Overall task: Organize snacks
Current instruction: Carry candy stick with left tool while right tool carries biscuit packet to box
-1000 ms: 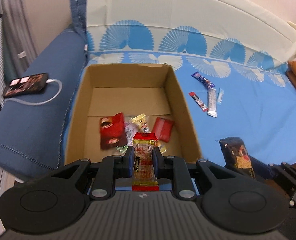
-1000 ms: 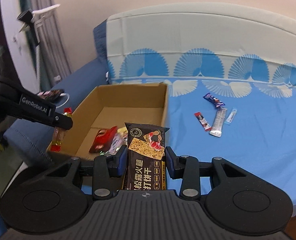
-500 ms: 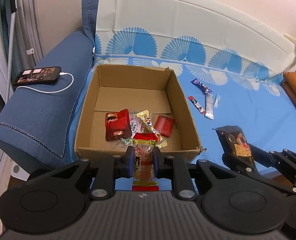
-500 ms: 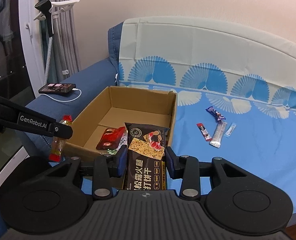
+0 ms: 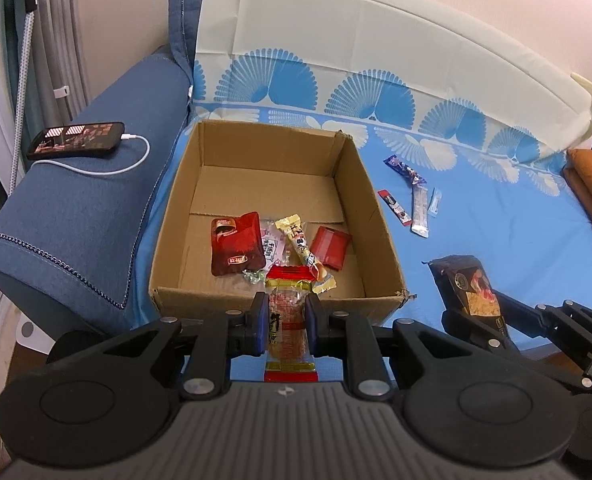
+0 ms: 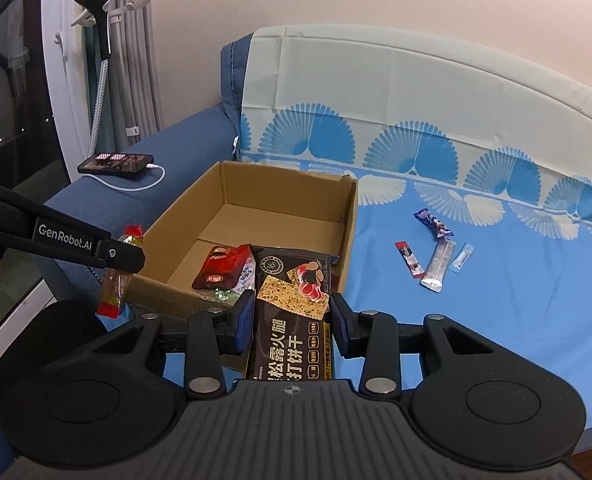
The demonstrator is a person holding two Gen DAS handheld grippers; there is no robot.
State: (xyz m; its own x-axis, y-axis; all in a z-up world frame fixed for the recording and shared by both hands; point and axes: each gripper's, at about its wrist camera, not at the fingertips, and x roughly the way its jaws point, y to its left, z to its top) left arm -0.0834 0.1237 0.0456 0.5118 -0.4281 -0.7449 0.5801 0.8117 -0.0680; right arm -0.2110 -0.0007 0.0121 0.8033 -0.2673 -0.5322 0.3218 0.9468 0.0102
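Blue fan-printed sheeting is covering the sofa seat (image 6: 496,320), and a cardboard box (image 5: 380,236) is sitting open on it near the left armrest, already holding a red pouch (image 5: 237,249) and a few small sweets. Four stick sachets (image 6: 436,256) are lying loose on the sheet, well apart from the box on its right.

The left gripper (image 5: 284,322) is pinching a slim red-and-clear sausage snack (image 5: 287,320) across its middle, jaws narrow, and is tilting downward just short of the box's near wall. The right gripper (image 6: 292,322) is clamping a dark cracker packet (image 6: 292,320) at mid-length, jaws moderately apart, and is pointing over the box's near right corner.

Both packs are probably light and crinkly. The sausage snack looks soft enough to squash, so a gentle hold across its width seems right. The cracker packet is likely stiffer but brittle inside, so gripping across its flat width, as now, should be safest.
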